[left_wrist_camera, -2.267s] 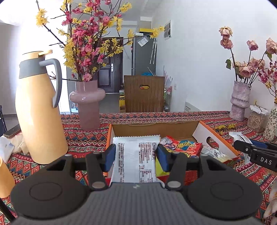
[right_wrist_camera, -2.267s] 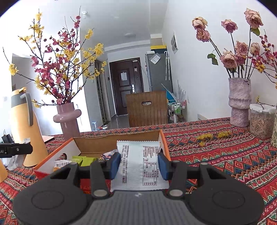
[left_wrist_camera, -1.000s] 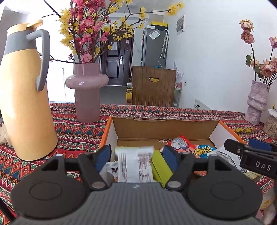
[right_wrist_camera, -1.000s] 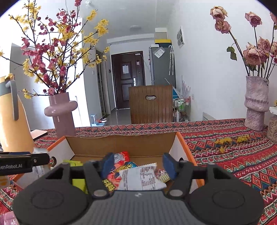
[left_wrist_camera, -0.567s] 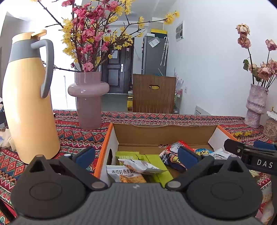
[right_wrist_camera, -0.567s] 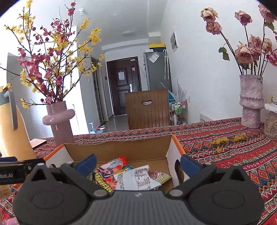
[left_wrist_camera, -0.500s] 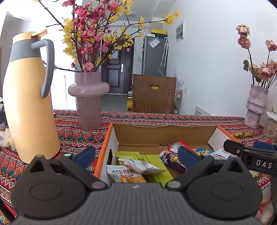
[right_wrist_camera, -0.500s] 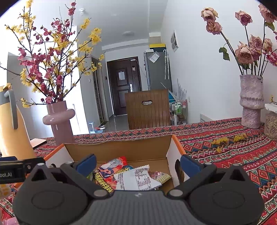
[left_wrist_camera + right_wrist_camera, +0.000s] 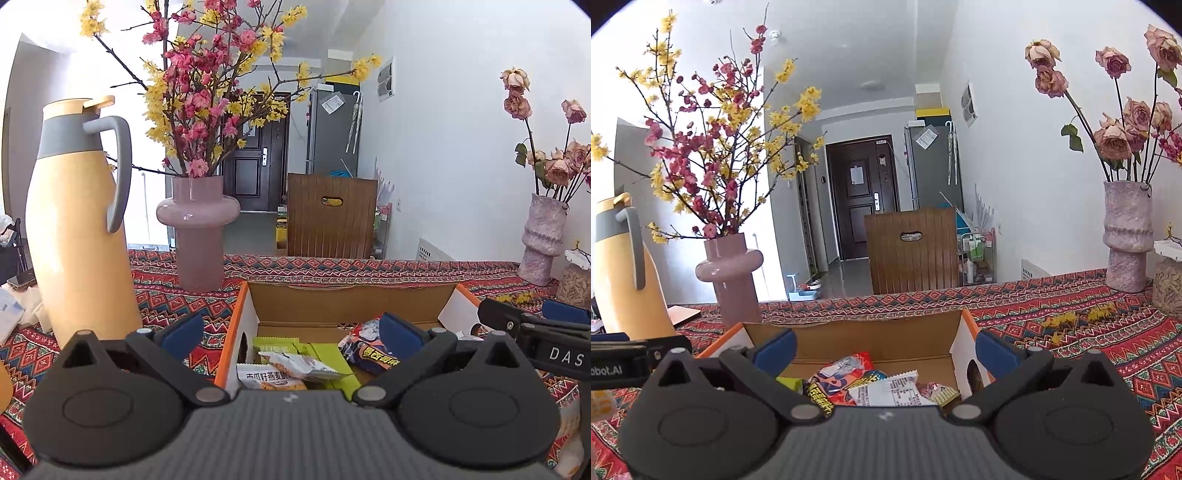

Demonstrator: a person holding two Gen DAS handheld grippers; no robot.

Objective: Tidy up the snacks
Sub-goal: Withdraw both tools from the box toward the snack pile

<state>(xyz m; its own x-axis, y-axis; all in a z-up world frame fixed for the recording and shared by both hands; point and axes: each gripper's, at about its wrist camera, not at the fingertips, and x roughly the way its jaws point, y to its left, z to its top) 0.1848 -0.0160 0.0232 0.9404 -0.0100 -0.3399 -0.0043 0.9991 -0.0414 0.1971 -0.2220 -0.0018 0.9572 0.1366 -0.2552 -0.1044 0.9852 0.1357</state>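
fingers of the left gripper and right gripper are spread wide, nothing gripped, above the snack packets inside the cardboard box.

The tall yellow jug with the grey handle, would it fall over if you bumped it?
Maybe. The yellow jug is tall and narrow, so a bump near the top might tip it. Its base looks wider, which should help. How full it is cannot be seen.

Both wrist views face forward, slightly downward, close over shared snack box, side by side
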